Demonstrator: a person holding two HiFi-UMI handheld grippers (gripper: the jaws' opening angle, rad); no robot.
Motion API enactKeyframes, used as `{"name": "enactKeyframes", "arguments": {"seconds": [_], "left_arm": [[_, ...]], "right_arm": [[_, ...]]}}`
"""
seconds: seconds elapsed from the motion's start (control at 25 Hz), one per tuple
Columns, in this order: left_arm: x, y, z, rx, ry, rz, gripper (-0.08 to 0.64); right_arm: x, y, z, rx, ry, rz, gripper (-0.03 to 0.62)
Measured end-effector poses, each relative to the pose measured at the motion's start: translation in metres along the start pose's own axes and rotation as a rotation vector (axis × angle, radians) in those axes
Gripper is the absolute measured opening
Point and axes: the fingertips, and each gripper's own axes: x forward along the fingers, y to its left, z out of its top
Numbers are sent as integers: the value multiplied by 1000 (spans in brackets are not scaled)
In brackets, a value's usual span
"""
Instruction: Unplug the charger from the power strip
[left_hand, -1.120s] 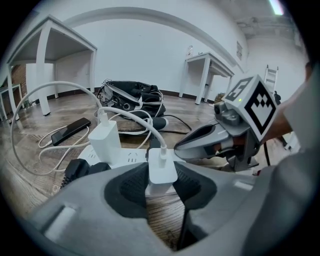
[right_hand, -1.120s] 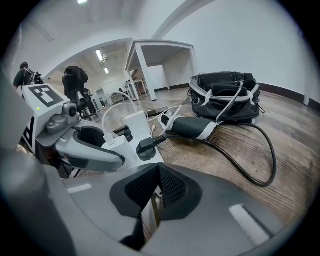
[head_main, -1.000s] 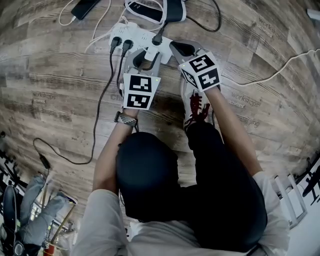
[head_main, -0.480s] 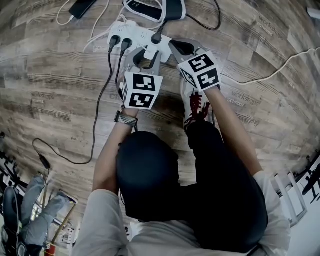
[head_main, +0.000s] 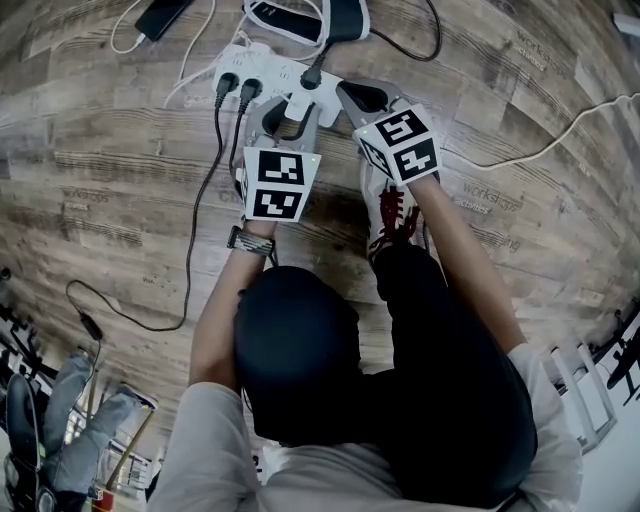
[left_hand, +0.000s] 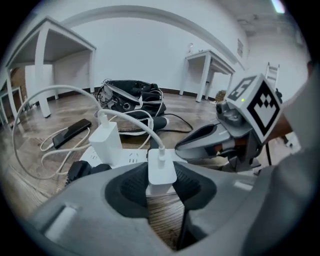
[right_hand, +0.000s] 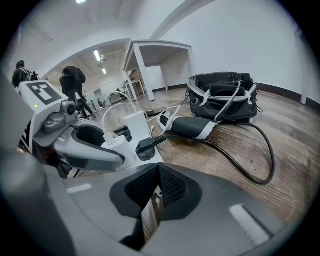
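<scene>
holding: left gripper (head_main: 287, 115) is clamped on the white charger (left_hand: 161, 171), one pad on each flank.
charger position: upright, seated in the near end of the white power strip (left_hand: 125, 158); its white cable (left_hand: 152, 136) rises from the top.
right gripper (right_hand: 157, 181): pads pressed together, nothing between them.
head view only: both grippers lie side by side at the strip's right end. two black plugs (head_main: 237, 88) sit in the strip just left of the left gripper. the strip lies on a wood floor (head_main: 120, 150). the left jaws mask most of the charger.
left gripper view only: pad contact on the charger. a taller white adapter (left_hand: 106, 141) is plugged in further along, and a phone (left_hand: 72, 132) lies on the floor beyond.
right gripper view only: a single black plug (right_hand: 144, 148) in the strip, a thick black lead looping over the floor, and a black bag (right_hand: 222, 92) behind.
undetermined: whether the right gripper's tip touches the strip.
</scene>
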Motion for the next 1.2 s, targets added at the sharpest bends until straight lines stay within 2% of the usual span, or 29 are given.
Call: {"name": "enactKeyframes", "arguments": {"seconds": [0.12, 0.24, 0.52, 0.6, 0.68, 0.8, 0.88, 1.04, 1.2], "left_arm": [[1, -2, 0, 51, 18, 16, 141], [1, -2, 0, 41, 19, 13, 141], [-1, 2, 0, -111, -11, -43, 144], [-1, 2, 0, -126, -18, -49, 147], [-2, 3, 0, -72, -10, -31, 144], [-2, 2, 0, 68, 20, 13, 140], [-2, 2, -1, 92, 31, 19, 141], [-2, 4, -1, 49, 29, 6, 140], [-3, 6, -2, -75, -2, -42, 143]], "right_arm": [[0, 0, 0, -6, 3, 3, 0], [0, 0, 0, -7, 3, 5, 0], [0, 1, 0, -16, 7, -2, 1], [-1, 1, -1, -26, 11, -10, 0], [0, 3, -1, -29, 13, -6, 1], [1, 4, -1, -33, 13, 0, 0], [1, 6, -1, -44, 16, -3, 0], [1, 6, -1, -32, 14, 3, 0], [1, 6, -2, -30, 15, -1, 0]]}}
